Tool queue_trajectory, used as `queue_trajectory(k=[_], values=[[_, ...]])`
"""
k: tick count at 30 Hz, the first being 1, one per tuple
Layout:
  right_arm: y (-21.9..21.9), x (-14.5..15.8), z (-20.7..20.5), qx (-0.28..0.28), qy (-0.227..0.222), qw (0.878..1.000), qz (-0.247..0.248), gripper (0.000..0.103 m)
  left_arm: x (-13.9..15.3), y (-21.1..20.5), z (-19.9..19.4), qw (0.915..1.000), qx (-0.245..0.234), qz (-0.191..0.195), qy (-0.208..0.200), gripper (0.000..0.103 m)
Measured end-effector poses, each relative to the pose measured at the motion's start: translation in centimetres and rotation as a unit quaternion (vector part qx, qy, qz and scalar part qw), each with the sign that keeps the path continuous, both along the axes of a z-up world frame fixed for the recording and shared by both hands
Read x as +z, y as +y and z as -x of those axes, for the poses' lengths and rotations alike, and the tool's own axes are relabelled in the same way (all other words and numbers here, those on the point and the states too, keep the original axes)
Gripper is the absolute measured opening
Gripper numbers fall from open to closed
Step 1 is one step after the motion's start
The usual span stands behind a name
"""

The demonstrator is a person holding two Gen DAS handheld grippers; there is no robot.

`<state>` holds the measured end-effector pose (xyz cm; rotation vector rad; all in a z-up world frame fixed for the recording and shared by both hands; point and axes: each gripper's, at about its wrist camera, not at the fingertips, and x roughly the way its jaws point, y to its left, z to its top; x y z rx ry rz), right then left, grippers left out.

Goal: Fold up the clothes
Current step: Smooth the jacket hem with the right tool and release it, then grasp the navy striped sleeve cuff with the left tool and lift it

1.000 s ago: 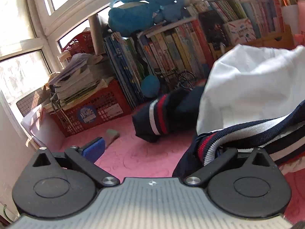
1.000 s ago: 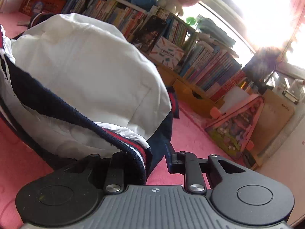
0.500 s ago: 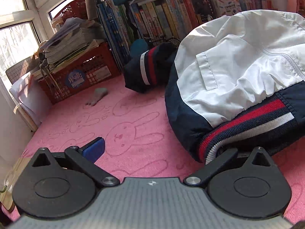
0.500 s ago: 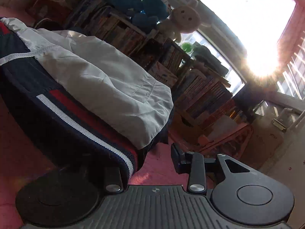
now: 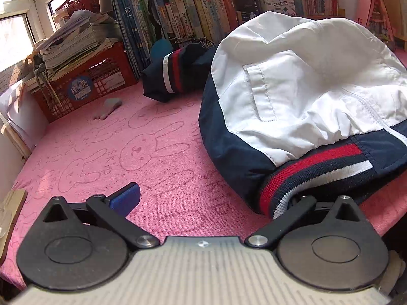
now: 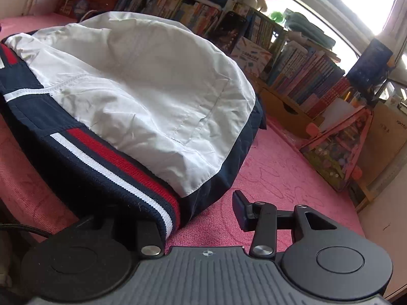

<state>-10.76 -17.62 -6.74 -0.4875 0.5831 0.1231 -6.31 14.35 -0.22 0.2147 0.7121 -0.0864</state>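
A white and navy jacket (image 5: 305, 96) with a red, white and navy ribbed hem (image 5: 313, 167) lies puffed up on the pink bunny-print cloth (image 5: 142, 152). My left gripper (image 5: 208, 198) stands wide open at the hem's left corner. Its blue left pad (image 5: 124, 198) is bare, and the hem drapes over the hidden right finger. In the right wrist view the same jacket (image 6: 142, 89) fills the left side. My right gripper (image 6: 198, 216) is opening at the hem's right corner (image 6: 168, 218). The hem covers its left finger, and the right finger (image 6: 241, 211) stands clear of the fabric.
A navy bundle with a striped cuff (image 5: 175, 73) lies behind the jacket near a row of books (image 5: 193, 15). A red crate of papers (image 5: 84, 81) stands back left, a small grey scrap (image 5: 109, 105) before it. A pink triangular case (image 6: 338, 147) leans at the right.
The jacket, held up a second ago, has come down onto the pink cloth. Both grippers sank and tipped downward with it. The right jaws have spread apart from the hem.
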Motion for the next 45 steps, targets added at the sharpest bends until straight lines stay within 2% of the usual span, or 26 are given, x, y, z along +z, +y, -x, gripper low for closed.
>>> queue_trajectory(k=[1,2,3,5,9,12,13,15,16,18,19,22,23,24,26,27,30,32,35,38,40,42,45], values=[[-0.6,0.5,0.1,0.009,0.014,1.0,-0.02,0.049,0.5,0.7,0.4,0.9993,-0.015,0.035,0.005,0.103],[-1.2,0.9,0.3,0.015,0.027,0.999,-0.04,0.056,0.9,1.4,0.7,0.9968,-0.029,0.074,0.011,0.103],[-1.9,1.4,0.5,0.019,0.039,0.997,-0.059,0.067,1.2,2.3,0.9,0.9924,-0.042,0.114,0.017,0.103],[-3.3,2.0,0.7,0.019,0.051,0.995,-0.087,0.079,1.1,3.3,1.0,0.9863,-0.052,0.153,0.032,0.103],[-5.3,2.5,0.9,0.012,0.061,0.99,-0.127,0.086,0.8,5.1,1.1,0.97,-0.071,0.224,0.061,0.103],[-5.8,2.5,1.0,0.003,0.063,0.987,-0.147,0.091,0.9,4.9,1.6,0.9704,-0.077,0.22,0.065,0.103],[-5.7,2.3,1.1,0.003,0.058,0.988,-0.142,0.091,0.9,4.9,1.7,0.9696,-0.081,0.221,0.067,0.103],[-5.1,1.8,1.4,0.003,0.034,0.992,-0.119,0.102,1.0,4.9,2.1,0.9675,-0.088,0.224,0.077,0.103],[-4.5,1.5,1.6,0.006,0.015,0.994,-0.104,0.103,1.1,4.9,2.3,0.9661,-0.095,0.227,0.077,0.103],[-3.7,1.1,1.4,0.026,0.005,0.995,-0.093,0.103,1.4,4.8,2.7,0.9628,-0.108,0.236,0.076,0.103],[-3.4,1.1,1.4,0.041,0.008,0.995,-0.091,0.103,1.8,5.0,2.9,0.9587,-0.117,0.25,0.07,0.103],[-2.7,1.6,2.1,0.103,0.029,0.99,-0.094,0.103,3.8,6.2,3.3,0.933,-0.142,0.329,0.031,0.103],[-2.8,1.9,2.6,0.121,0.035,0.988,-0.094,0.103,4.5,6.7,3.1,0.9272,-0.138,0.348,0.013,0.103],[-2.9,2.2,3.0,0.135,0.042,0.985,-0.097,0.103,5.1,7.2,2.7,0.9226,-0.13,0.363,-0.005,0.103],[-3.4,3.1,3.7,0.153,0.053,0.981,-0.11,0.103,6.0,7.6,0.8,0.9281,-0.089,0.361,-0.027,0.103],[-3.6,3.7,3.9,0.155,0.051,0.979,-0.123,0.103,6.3,7.8,-0.8,0.9337,-0.051,0.352,-0.04,0.103],[-4.5,6.2,4.1,0.138,0.015,0.972,-0.189,0.103,6.2,7.8,-6.6,0.9414,0.059,0.326,-0.064,0.103],[-4.9,8.0,3.4,0.111,-0.016,0.965,-0.238,0.103,5.6,7.5,-10.7,0.9387,0.104,0.321,-0.07,0.103],[-4.4,10.1,0.7,0.065,-0.046,0.96,-0.267,0.103,3.5,7.6,-17.1,0.926,0.148,0.344,-0.051,0.103],[-1.1,11.0,-3.4,0.065,-0.067,0.969,-0.228,0.103,0.8,7.7,-21.2,0.9077,0.193,0.372,-0.008,0.103],[2.9,11.2,-7.2,0.072,-0.071,0.974,-0.204,0.103,-1.3,7.8,-23.1,0.8787,0.221,0.422,0.026,0.103],[6.0,11.6,-10.9,0.082,-0.066,0.973,-0.206,0.103,-1.5,7.2,-23.6,0.8733,0.226,0.432,0.003,0.103],[11.2,12.0,-17.0,0.1,-0.049,0.966,-0.234,0.103,-1.6,6.3,-25.2,0.8793,0.229,0.418,0.013,0.103]])
